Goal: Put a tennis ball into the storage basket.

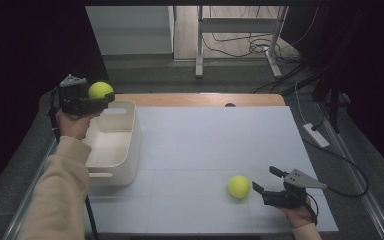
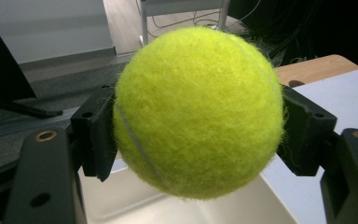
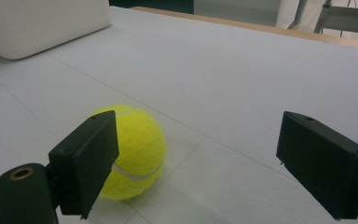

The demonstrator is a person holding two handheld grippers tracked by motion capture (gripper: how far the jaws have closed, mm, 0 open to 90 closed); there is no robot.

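— Tool, left (image 1: 101, 96): what does it carry, and where?

— Item one: tennis ball (image 1: 100, 90), clamped between my two black jaws, one pad on each flank. I hold it up over the far end of the white bin (image 1: 130, 145), above the rim. In the left gripper view the bin's pale floor lies directly below the ball (image 2: 198, 112), so I judge the drop runs straight down and calls for little sideways correction.

— Description of item one?

— Round, so no long axis to mind. Yellow-green felt, fuzzy, one pale seam curving down its near side. No dirt or wear that I can make out.

— Item two?

— Second tennis ball (image 1: 239, 186), same colour and felt, resting on the white tabletop (image 1: 205, 145), well apart from the bin.

— Tool, right (image 1: 267, 180)?

— Jaws spread wide, nothing between them. It sits low on the tabletop, just beside the second ball, which lies toward the left jaw in the right gripper view (image 3: 135, 154), not centred. My right hand is plainly the nearer one for it.
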